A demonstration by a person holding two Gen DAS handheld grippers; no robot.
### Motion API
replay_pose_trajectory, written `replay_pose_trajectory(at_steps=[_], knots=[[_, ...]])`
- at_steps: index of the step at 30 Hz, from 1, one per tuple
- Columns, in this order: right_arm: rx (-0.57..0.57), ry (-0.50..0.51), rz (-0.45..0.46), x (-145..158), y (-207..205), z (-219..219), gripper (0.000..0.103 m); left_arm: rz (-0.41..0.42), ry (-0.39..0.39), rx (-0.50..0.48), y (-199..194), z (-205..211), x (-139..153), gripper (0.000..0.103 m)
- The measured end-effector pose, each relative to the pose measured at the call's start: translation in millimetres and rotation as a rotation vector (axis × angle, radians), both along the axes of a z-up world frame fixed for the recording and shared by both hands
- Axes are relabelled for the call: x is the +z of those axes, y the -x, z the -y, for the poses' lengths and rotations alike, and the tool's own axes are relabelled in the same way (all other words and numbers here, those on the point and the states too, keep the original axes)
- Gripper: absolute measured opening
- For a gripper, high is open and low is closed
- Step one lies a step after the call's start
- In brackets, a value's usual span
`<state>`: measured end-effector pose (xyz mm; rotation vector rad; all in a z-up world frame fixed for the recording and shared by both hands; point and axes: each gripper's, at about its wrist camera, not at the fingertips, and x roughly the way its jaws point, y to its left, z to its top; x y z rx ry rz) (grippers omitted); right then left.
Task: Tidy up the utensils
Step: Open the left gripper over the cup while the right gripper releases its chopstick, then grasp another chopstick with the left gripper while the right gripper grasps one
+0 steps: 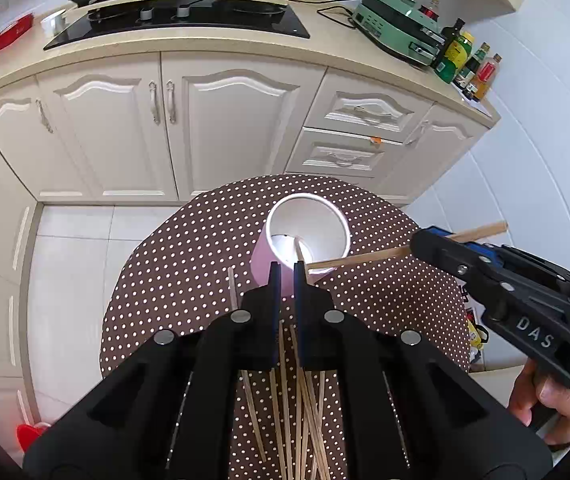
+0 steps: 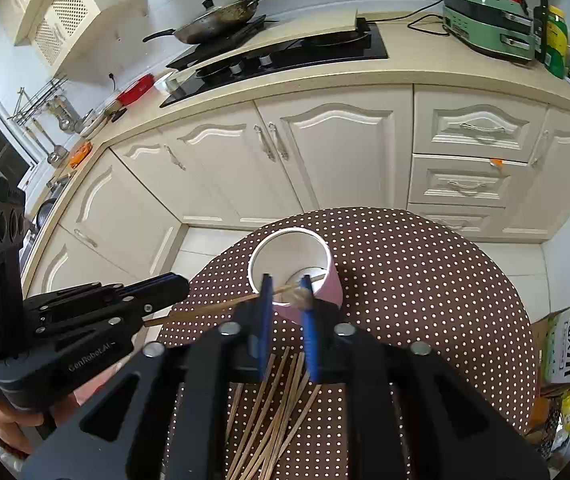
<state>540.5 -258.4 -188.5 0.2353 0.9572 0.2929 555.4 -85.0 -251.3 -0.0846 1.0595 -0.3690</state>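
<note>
Just ahead of your right claw [image 2: 287, 300] the pink cup [image 2: 317, 280] stands upright on the dotted tabletop [image 2: 425, 280], its mouth tipped toward you in both views. That claw is clenched on a single chopstick [image 1: 365, 258], which lies nearly level, one end at the cup's rim and the other sticking out past the claw's far side. Your left claw [image 1: 285, 276] hangs just short of the cup's near wall, its jaws a narrow gap apart and holding nothing. Beneath both claws the remaining chopsticks [image 1: 305, 400] lie loosely fanned on the cloth. You seem to be early in the job, with one stick apparently already in the cup [image 1: 299, 250]. To finish this placement well, tilt your right wrist so the leading end dips below the rim before you let go; released flat, the stick would likely bridge the rim and roll off. Keep the left claw close to steady the light cup if it tips.
</note>
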Motion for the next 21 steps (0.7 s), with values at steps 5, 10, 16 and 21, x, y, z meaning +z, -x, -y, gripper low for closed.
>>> replay_pose_trajectory(at_steps=[5, 10, 16, 21], knots=[[-0.020, -0.005, -0.003, -2, 9, 7, 0.028, 0.029, 0.015, 0.041, 11, -15, 3, 0.060], [-0.027, -0.010, -0.024, -10, 21, 12, 0.030, 0.014, 0.025, 0.047, 19, -27, -3, 0.060], [-0.013, -0.006, -0.074, -30, 33, 10, 0.030, 0.002, 0.046, 0.044, 32, -37, -20, 0.060], [0.000, -0.013, -0.149, -56, 40, 4, 0.030, -0.060, 0.031, 0.082, 38, -46, -50, 0.060]])
